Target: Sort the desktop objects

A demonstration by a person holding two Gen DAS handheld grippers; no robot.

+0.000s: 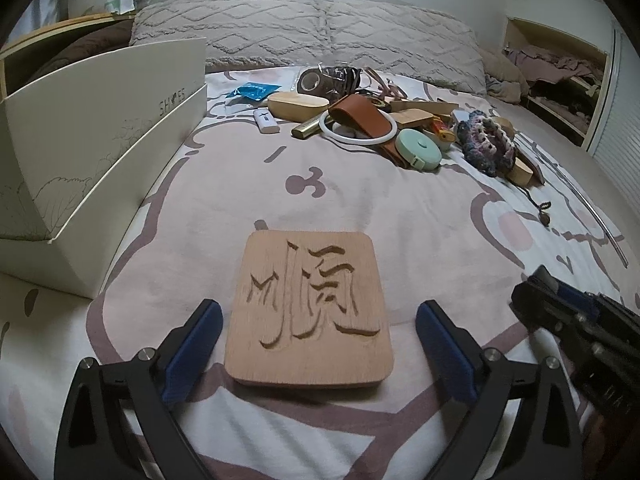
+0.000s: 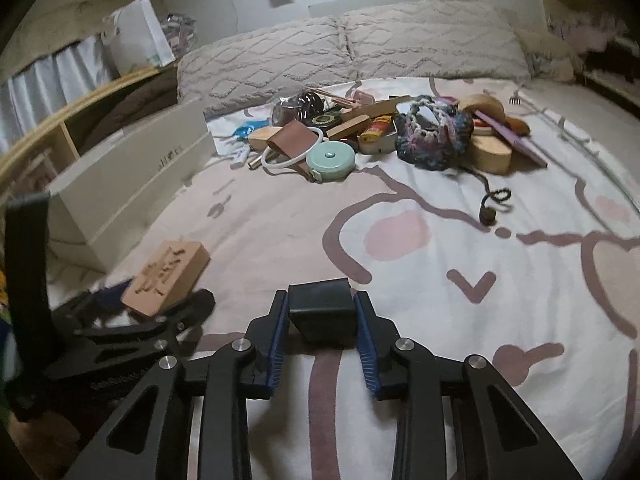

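Observation:
A square wooden plaque [image 1: 320, 264] with a carved character lies flat on the bed sheet. It sits between the fingers of my left gripper [image 1: 318, 312], which is open, with a gap on both sides. My right gripper [image 2: 322, 300] is shut on a small black block [image 2: 322, 312], its blue pads [image 2: 280, 324] against the block's sides just above the sheet. In the right wrist view the plaque [image 2: 168, 272] and the left gripper [image 2: 160, 316] show at lower left. The right gripper [image 1: 560, 312] shows at the right edge of the left wrist view.
A pile of small items lies further up the bed: a mint tape measure [image 1: 418, 148], a brown leather pouch [image 1: 356, 114], a white ring [image 1: 384, 136], a crochet piece [image 2: 432, 140] and wooden pieces. A cream shoe box [image 1: 100, 140] stands to the left. Pillows [image 1: 304, 32] line the headboard.

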